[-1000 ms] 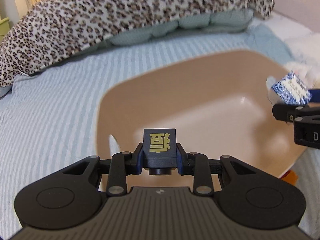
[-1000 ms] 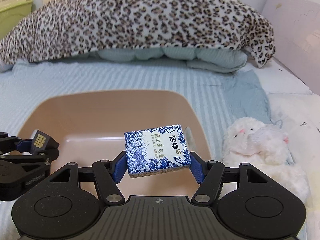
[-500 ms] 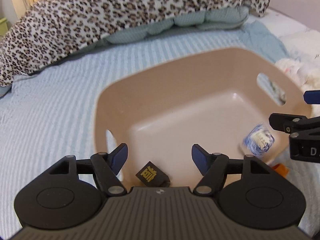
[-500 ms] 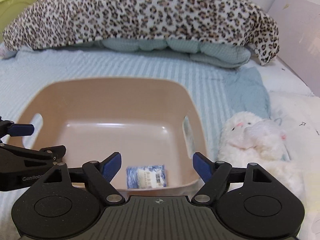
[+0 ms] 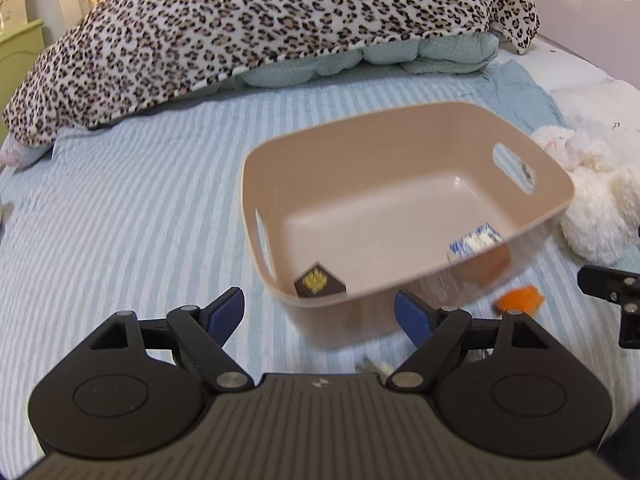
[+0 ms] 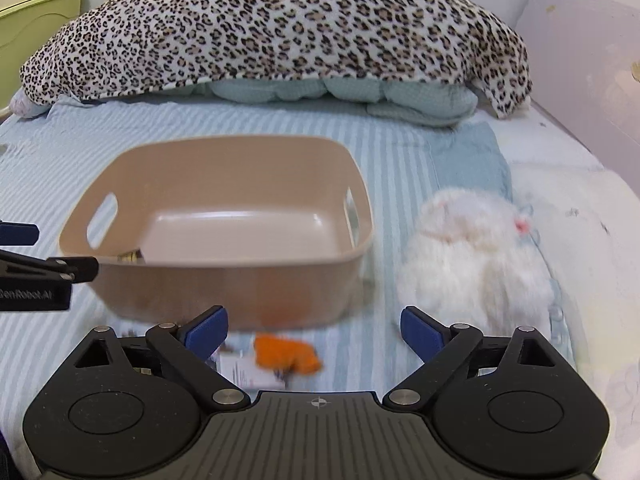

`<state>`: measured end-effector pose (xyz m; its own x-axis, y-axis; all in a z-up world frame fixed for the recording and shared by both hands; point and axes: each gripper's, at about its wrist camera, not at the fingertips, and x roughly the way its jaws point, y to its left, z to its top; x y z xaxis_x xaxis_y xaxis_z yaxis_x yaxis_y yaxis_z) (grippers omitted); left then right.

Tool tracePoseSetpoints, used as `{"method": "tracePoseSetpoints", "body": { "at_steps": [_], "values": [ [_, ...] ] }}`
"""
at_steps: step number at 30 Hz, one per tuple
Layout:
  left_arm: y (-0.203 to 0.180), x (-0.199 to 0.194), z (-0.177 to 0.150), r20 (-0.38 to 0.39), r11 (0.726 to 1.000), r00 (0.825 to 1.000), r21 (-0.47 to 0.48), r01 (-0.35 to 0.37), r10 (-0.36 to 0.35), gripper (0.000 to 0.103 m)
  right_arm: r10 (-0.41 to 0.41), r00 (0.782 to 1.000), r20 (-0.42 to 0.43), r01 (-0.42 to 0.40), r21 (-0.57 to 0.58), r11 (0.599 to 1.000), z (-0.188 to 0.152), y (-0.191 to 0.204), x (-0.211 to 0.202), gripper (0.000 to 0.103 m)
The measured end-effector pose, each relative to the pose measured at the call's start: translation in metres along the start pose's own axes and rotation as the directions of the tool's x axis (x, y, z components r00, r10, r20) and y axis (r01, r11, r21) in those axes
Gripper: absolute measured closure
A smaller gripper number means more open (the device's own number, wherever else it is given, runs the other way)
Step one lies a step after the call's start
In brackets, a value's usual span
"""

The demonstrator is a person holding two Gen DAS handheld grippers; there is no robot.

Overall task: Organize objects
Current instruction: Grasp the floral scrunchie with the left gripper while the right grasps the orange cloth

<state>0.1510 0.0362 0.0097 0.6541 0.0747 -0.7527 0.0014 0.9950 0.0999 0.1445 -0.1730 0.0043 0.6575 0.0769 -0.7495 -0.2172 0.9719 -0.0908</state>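
Striped blue bedsheet [image 5: 120,208] lies under my tan plastic basket [image 5: 400,148], which holds the dark gold-marked cube [image 5: 319,282] and blue-patterned tissue pack [image 5: 474,242]. Both my left gripper [image 5: 319,310] and right gripper [image 6: 315,326] gape empty; the orange fabric scrap [image 6: 286,354] and white plush rabbit [image 6: 476,248] remain outside.

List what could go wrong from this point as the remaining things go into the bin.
1. The orange item lies right against the tan bin; a tool reaching for it may shove the light bin across the soft bed.
2. The white plush looks bulky beside the open right tool and may slip out.
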Motion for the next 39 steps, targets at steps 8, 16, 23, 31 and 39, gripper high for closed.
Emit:
{"method": "tracePoseSetpoints", "body": {
  "at_steps": [8,16,23,31,39],
  "values": [
    [-0.002,0.01,-0.043,-0.103,0.999,0.994,-0.047,0.028,-0.033,0.02,-0.018,0.997,-0.073,0.02,0.025,0.999,-0.041,-0.013,0.009,0.008],
    [-0.01,0.032,-0.069,-0.192,0.993,0.977,-0.083,0.08,-0.095,0.02,-0.01,0.993,-0.115,0.018,0.067,0.998,-0.064,-0.022,0.026,0.009],
    [-0.022,0.05,-0.083,-0.22,0.988,0.965,-0.093,0.125,-0.143,0.02,0.006,0.99,-0.138,0.004,0.076,0.997,-0.073,-0.021,0.042,0.009],
    [-0.029,0.062,-0.09,-0.217,0.991,0.968,-0.062,0.117,-0.127,0.032,0.032,0.994,-0.105,-0.022,0.087,0.996,-0.073,-0.014,0.055,0.01],
    [-0.035,0.067,-0.085,-0.214,0.996,0.973,0.008,0.089,-0.085,0.054,0.071,0.996,-0.045,-0.065,0.134,0.989,-0.057,-0.011,0.08,0.014]
  ]
}}
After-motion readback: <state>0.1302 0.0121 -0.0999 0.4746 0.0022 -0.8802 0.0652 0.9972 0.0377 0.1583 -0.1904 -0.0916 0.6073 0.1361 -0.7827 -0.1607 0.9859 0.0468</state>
